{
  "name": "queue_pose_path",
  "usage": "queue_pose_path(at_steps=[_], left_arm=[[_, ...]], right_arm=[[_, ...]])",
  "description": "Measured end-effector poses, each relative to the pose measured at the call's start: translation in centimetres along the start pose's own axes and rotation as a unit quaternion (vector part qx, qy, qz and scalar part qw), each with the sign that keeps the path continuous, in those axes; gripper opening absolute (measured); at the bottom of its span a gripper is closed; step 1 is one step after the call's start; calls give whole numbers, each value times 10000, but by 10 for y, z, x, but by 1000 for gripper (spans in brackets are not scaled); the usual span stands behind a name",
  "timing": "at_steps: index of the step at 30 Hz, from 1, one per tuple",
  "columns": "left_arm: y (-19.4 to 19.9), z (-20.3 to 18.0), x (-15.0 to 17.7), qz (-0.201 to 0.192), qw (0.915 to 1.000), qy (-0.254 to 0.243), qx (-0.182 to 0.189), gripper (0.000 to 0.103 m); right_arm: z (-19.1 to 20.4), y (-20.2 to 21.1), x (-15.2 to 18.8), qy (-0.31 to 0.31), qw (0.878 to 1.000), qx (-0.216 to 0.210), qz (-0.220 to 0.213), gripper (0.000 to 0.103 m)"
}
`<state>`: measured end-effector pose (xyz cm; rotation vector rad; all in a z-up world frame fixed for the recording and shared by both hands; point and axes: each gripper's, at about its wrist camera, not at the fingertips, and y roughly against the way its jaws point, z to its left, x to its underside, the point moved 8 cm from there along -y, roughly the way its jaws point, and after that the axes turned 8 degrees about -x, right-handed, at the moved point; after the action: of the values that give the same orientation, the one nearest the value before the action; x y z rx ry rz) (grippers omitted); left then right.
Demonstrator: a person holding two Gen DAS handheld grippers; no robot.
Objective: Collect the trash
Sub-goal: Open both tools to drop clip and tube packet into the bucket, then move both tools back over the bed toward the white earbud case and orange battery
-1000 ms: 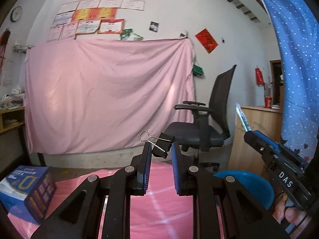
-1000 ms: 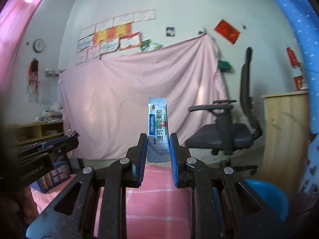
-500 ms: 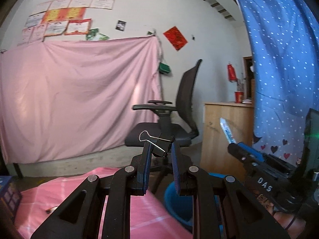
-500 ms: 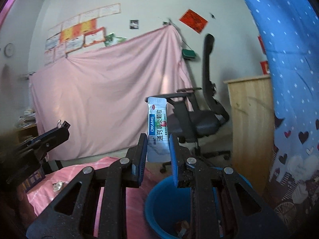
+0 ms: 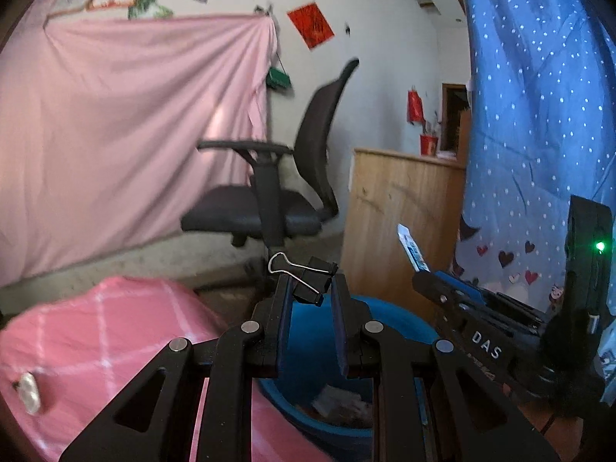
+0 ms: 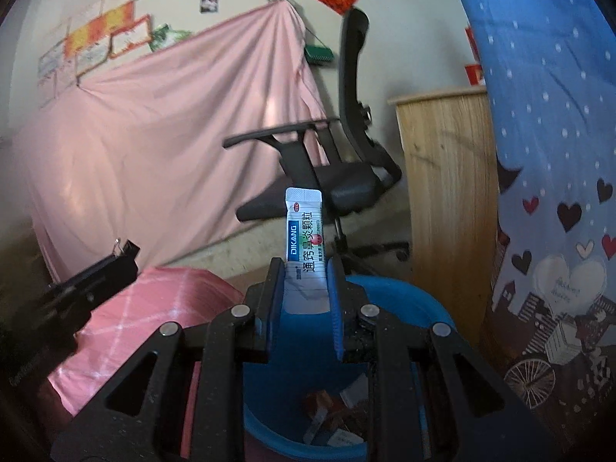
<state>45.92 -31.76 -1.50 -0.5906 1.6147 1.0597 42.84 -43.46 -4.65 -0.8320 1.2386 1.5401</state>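
Below both tongs sits the blue bin, some trash already inside. Left tongs pinch a binder clip, right tongs clamp a sachet; neither dropped yet, and foil scrap waits on the pink tabletop.

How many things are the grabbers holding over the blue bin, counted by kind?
Binder clip, in the left hand-held gripper: 1
Medicine sachet, in the right hand-held gripper: 1
Total: 2, both above the blue bin.
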Motion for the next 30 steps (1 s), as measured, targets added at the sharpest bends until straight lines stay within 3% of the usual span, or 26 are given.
queue_pose_path(at_steps=[5, 12, 22, 26, 30], left_arm=[[-24, -2, 14, 603, 9972, 289, 334, 16], [-50, 2, 30, 1180, 9903, 593, 434, 16], [-65, 18, 42, 1699, 9789, 1038, 464, 17], [-65, 22, 46, 1775, 9758, 1164, 536, 30], [-67, 25, 48, 1841, 9735, 1236, 557, 33]], right_arm=[[-12, -10, 10, -62, 9995, 146, 255, 48], [-17, -22, 20, -83, 9982, 243, 541, 48], [-21, -37, 30, -74, 9958, 296, 867, 48], [-22, -40, 32, -130, 9952, 259, 940, 49], [-24, -39, 30, -164, 9956, 277, 882, 52]])
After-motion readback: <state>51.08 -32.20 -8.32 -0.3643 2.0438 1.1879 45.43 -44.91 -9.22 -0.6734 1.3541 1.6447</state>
